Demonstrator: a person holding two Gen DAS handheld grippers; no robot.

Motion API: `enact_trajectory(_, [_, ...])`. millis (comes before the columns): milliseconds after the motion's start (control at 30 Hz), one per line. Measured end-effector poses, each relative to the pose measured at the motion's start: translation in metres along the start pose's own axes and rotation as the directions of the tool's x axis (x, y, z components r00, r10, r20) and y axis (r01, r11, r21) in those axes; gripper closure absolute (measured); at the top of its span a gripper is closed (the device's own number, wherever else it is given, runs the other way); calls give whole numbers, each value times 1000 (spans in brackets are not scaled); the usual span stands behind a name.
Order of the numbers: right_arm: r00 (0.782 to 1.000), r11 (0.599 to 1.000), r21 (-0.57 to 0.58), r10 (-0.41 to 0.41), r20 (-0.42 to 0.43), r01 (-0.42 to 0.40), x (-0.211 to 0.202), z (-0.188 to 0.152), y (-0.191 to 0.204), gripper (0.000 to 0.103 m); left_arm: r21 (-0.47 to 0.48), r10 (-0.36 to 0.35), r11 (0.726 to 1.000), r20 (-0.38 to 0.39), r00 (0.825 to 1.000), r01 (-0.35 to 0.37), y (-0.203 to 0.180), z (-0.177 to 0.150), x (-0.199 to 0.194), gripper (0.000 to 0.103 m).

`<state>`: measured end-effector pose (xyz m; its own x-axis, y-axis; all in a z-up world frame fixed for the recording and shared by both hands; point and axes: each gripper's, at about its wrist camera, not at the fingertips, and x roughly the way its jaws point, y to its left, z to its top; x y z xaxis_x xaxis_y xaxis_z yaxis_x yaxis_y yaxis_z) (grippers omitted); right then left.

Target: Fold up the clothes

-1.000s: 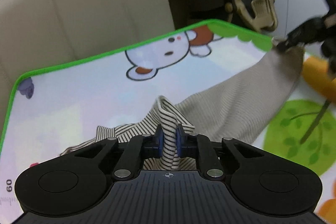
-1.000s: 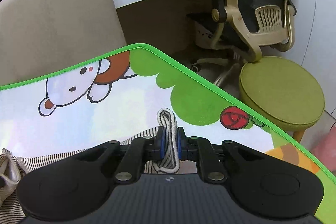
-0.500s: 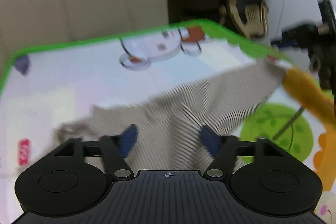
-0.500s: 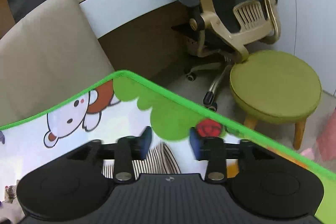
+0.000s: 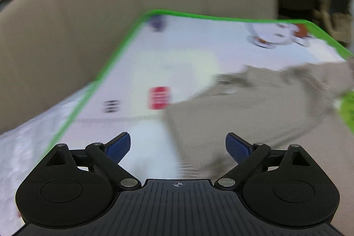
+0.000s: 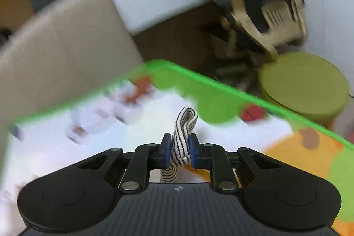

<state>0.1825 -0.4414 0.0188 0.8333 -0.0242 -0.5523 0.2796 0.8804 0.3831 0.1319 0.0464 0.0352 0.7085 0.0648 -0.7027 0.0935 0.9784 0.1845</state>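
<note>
A striped beige garment (image 5: 254, 107) lies spread on the cartoon play mat (image 5: 177, 54), blurred by motion, at the right of the left wrist view. My left gripper (image 5: 178, 147) is open and empty above the garment's near left edge. My right gripper (image 6: 179, 149) is shut on a fold of the black-and-white striped fabric (image 6: 183, 134), which sticks up between the blue pads (image 6: 166, 147) above the mat (image 6: 154, 121).
A beige sofa back (image 5: 110, 14) stands behind the mat's green edge (image 5: 93, 85). An office chair (image 6: 261, 3) and a round green stool (image 6: 303, 85) stand beyond the mat's far right edge.
My left gripper let go of the garment, opened wide and swung left. My right gripper opened briefly and has shut again on a fold of the striped fabric.
</note>
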Motion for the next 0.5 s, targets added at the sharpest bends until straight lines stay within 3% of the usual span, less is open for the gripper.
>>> enact_trajectory(100, [988,989,-33,143,65,-141,-38,23,52,90,-5,-6,1000,4,1000,6,19,-9,-4,5])
enact_trajectory(200, [956,953,-127,285,69,-275,-68,34,116,99,15,-55,998,-21,998,55,22,-21,-1,4])
enact_trajectory(367, [889,846,-284,453,-62,-451,-88,20,218,103,-51,-113,993,-73,991,109,35,-31,8,4])
enact_trajectory(433, [865,799,-337,482,-137,-498,-85,8,256,103,-81,-125,990,-84,989,119,44,-33,8,4])
enact_trajectory(500, [860,750,-425,474,-188,-507,-83,-4,288,103,-101,-132,987,-92,987,122,52,-37,7,4])
